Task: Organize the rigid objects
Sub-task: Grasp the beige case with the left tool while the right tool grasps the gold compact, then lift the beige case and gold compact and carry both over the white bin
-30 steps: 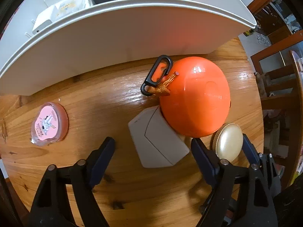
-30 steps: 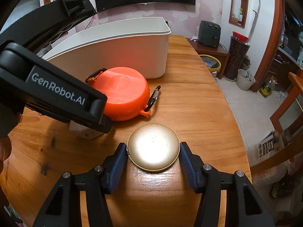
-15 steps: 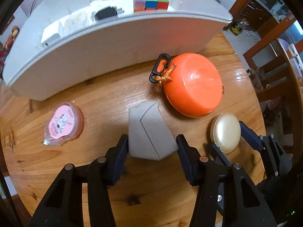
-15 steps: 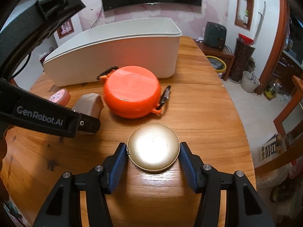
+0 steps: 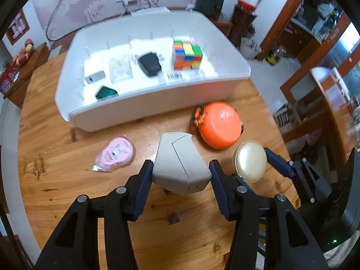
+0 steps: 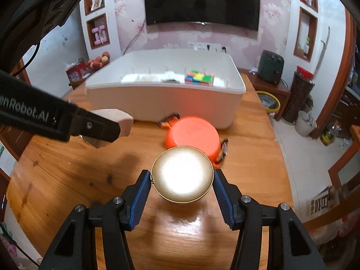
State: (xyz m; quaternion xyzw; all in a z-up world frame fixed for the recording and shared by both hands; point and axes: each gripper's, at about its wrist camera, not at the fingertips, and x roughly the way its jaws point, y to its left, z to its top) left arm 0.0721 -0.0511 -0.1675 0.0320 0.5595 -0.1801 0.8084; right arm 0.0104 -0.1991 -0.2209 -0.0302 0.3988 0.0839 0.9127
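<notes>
Wooden table (image 5: 67, 180) is carrying everything. White bin (image 5: 144, 103) is sitting at 12 o'clock on the table, holding a colour cube (image 5: 187, 54), a black adapter (image 5: 149, 64), a green item (image 5: 105, 92) and pale flat pieces in its slots. Orange round case (image 5: 219, 127) is resting just in front of the bin wall at 1 o'clock from the left gripper, with a clip (image 5: 198, 114) at its edge. Left gripper (image 5: 181, 172) is pinching the grey angular box (image 5: 180, 163), both pads pressing its sides; box is hanging clear above the table. Its jaws have just been closing onto that box. Right gripper (image 6: 182, 185) is clamping the gold round compact (image 6: 182, 174) by its rim, raised off the table at 6 o'clock of the orange case. Pink pouch (image 5: 115, 153) is lying flat at 9 o'clock of the grey box, apart from it.
</notes>
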